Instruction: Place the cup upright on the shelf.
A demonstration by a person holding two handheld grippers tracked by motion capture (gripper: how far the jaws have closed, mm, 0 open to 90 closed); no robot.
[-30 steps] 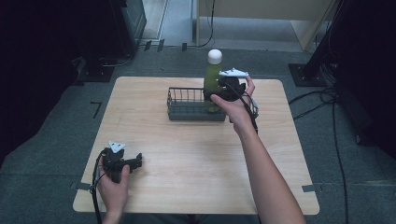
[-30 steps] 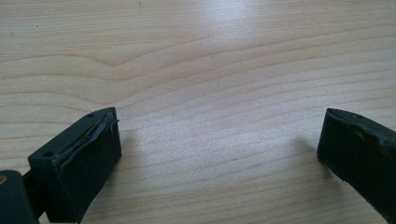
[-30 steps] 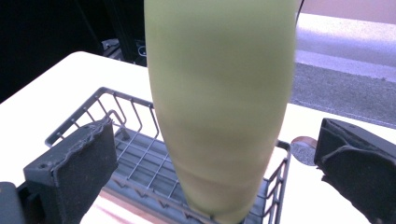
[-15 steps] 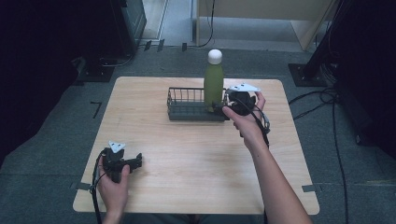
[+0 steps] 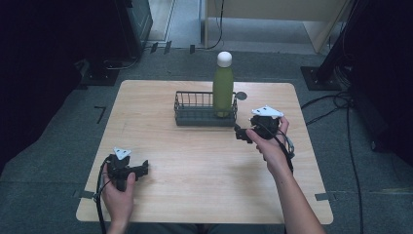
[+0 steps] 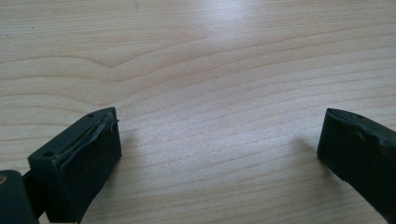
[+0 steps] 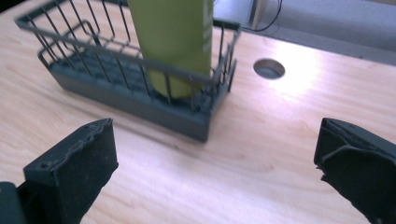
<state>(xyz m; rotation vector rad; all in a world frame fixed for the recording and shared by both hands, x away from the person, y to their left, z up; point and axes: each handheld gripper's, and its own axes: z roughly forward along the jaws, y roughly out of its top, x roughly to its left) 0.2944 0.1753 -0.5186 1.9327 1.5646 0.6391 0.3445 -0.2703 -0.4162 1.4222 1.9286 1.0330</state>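
Observation:
A green bottle (image 5: 223,87) with a white cap stands upright in the right end of a dark wire basket (image 5: 195,115) at the table's far middle. In the right gripper view the bottle (image 7: 173,37) rises inside the basket (image 7: 135,100) just ahead of the jaws. My right gripper (image 5: 242,134) is open, a short way to the right of and nearer than the basket, holding nothing. The same right gripper (image 7: 215,163) shows its jaws wide apart over bare wood. Down at the near left, my left gripper (image 5: 141,169) rests low, and its open jaws frame bare tabletop, left gripper (image 6: 219,154).
The light wooden table (image 5: 204,170) has a round cable hole (image 5: 241,95) behind the basket's right end, hole (image 7: 269,68). Dark stands, cables and grey floor surround the table.
My right gripper has let go of the bottle and drawn back toward the near right. The bottle now stands alone in the basket. The left gripper has stayed put.

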